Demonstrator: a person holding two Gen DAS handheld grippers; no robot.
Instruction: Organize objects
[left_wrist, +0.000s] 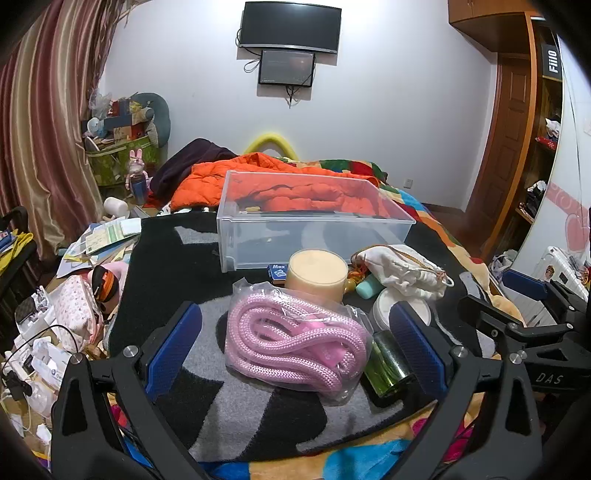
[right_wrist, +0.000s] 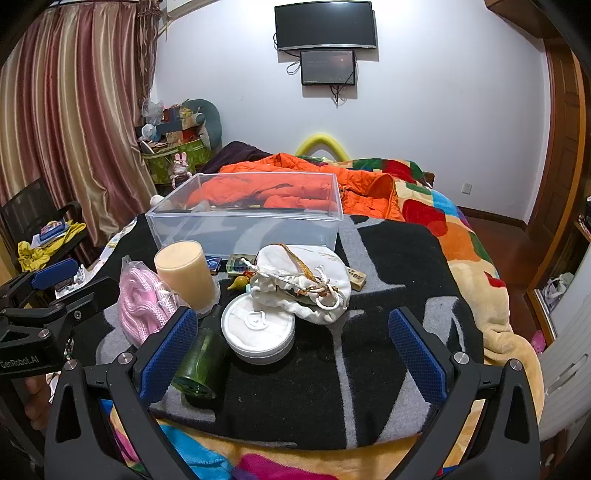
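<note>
A clear plastic bin (left_wrist: 314, 221) (right_wrist: 243, 218) stands on a black and grey mat (left_wrist: 207, 398) (right_wrist: 332, 369) on the bed. In front of it lie a bagged pink rope (left_wrist: 295, 343) (right_wrist: 144, 306), a cream candle (left_wrist: 317, 275) (right_wrist: 184, 273), a green glass bottle (left_wrist: 386, 365) (right_wrist: 201, 362), a white round tin (left_wrist: 388, 308) (right_wrist: 258, 325) and a white drawstring pouch (left_wrist: 402, 269) (right_wrist: 299, 284). My left gripper (left_wrist: 295, 347) is open, its jaws on either side of the rope and bottle. My right gripper (right_wrist: 291, 354) is open above the tin and mat.
An orange jacket (left_wrist: 266, 184) (right_wrist: 295, 181) lies behind the bin on a colourful blanket (right_wrist: 461, 236). Small items, a blue box (left_wrist: 277, 271) and a teal piece (left_wrist: 369, 288), sit near the candle. Clutter of papers (left_wrist: 103, 240) lies left of the bed. A chair (right_wrist: 40, 221) stands left.
</note>
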